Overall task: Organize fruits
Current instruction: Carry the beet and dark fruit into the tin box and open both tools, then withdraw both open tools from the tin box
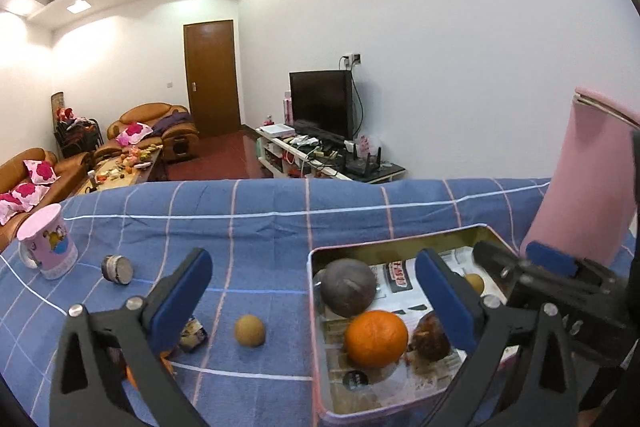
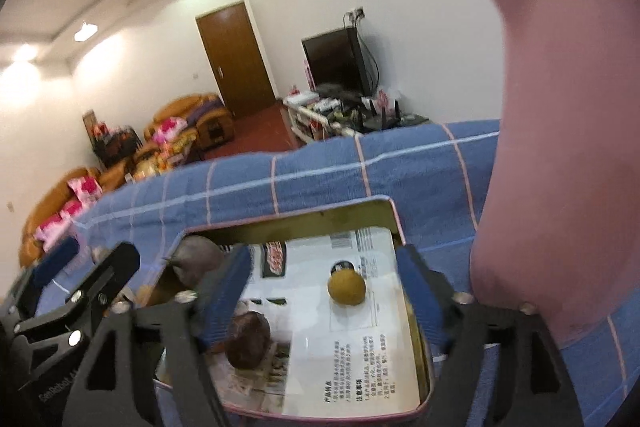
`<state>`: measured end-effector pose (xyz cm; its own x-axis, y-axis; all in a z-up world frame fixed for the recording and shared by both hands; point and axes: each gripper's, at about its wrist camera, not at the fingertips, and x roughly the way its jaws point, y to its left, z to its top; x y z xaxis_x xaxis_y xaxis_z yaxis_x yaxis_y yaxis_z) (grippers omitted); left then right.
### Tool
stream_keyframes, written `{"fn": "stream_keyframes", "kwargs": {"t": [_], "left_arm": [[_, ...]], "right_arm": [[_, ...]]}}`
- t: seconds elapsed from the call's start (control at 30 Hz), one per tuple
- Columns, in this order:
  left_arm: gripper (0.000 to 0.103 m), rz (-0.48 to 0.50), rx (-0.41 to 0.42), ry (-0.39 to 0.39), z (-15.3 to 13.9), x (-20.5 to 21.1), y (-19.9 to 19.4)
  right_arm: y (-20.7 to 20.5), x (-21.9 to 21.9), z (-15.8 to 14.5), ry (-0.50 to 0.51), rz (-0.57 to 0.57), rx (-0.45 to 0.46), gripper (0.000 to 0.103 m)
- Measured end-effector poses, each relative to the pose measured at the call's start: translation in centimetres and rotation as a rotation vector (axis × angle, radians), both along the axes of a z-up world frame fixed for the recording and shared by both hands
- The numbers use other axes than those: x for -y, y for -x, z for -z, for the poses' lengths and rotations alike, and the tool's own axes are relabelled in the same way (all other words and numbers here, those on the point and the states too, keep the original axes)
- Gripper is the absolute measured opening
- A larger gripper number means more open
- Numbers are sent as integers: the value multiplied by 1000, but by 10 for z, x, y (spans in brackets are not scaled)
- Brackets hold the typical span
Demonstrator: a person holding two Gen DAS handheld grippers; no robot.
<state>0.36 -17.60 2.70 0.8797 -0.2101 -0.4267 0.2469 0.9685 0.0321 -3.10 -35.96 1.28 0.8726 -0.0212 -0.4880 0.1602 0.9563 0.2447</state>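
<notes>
black gripper (image 1: 312, 303), blue pads (image 1: 182, 291), silver screws

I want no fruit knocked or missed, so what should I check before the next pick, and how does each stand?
1. Left gripper empty, jaws open: ok.
2. Right gripper empty, jaws open: ok.
3. Orange sits inside the tin: ok.
4. Small brown fruit lies on the blue cloth, outside the tin: not ok.
5. Pink jug stands close beside the tin: cannot tell if clear.
</notes>
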Motion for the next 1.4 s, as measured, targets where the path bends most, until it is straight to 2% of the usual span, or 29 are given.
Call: {"fn": "stream_keyframes", "kwargs": {"t": [0.2,0.37,0.47,0.73,1.1,1.4], "left_arm": [[103,-19,20,-18,1,-14,9],[103,-45,22,-17,4,-27,10],[103,-55,16,-10,7,-36,9],[103,-77,-4,-25,16,-57,7],[103,-100,-36,-42,26,-85,6],[103,-124,-61,-23,27,-115,4]], "right_arm": [[10,-15,-11,120,60,82,81],[29,-25,-18,200,153,195,81],[36,-31,-20,216,169,224,88],[33,-45,-20,251,167,179,88],[38,-75,-11,162,120,119,88],[37,-105,-8,149,90,105,88]]}}
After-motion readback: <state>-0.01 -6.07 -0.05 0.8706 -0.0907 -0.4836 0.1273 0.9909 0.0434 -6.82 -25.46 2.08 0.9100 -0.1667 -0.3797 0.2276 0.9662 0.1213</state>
